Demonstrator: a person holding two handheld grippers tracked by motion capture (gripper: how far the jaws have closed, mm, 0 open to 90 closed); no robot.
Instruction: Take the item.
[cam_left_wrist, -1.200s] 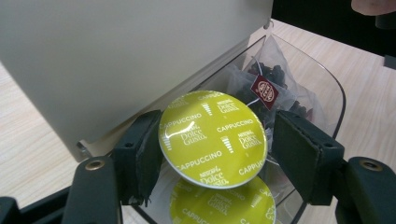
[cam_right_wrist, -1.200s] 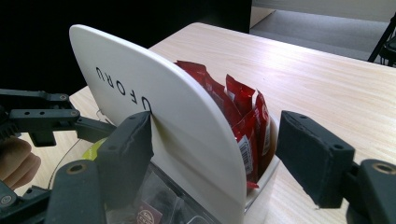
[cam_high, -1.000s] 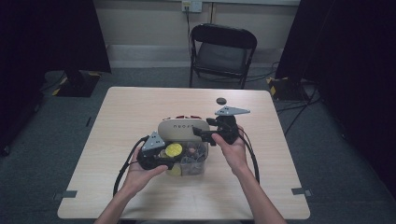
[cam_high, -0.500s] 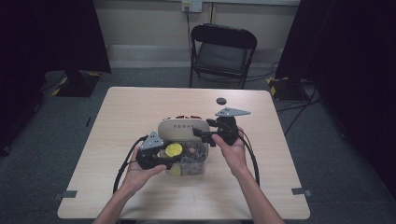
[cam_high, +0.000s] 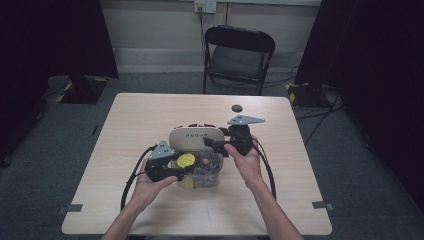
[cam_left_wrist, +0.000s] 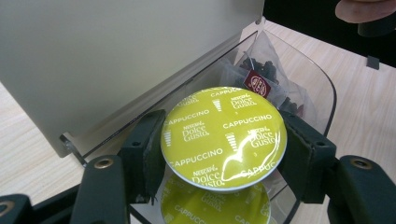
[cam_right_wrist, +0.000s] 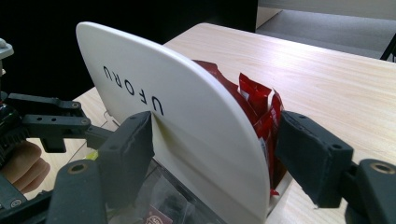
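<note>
My left gripper (cam_left_wrist: 224, 141) is shut on a yellow-green cappuccino capsule (cam_left_wrist: 223, 137), its pads on both sides of the rim; the jaws have just been closing on it. The capsule (cam_high: 186, 160) hangs over a clear plastic box (cam_high: 202, 178) at the table's middle. Under it in the box lies a second capsule (cam_left_wrist: 210, 205), beside a tea bag (cam_left_wrist: 261, 84). The box's white lid (cam_right_wrist: 187, 121) stands raised. My right gripper (cam_right_wrist: 215, 144) is open around that lid: the left pad rests on its outer face, the right pad stands apart near red packets (cam_right_wrist: 254, 102).
A small black round object (cam_high: 236, 108) lies on the wooden table (cam_high: 150, 115) behind the box. A black folding chair (cam_high: 239, 55) stands beyond the far edge. Cables trail from both grippers toward the near edge.
</note>
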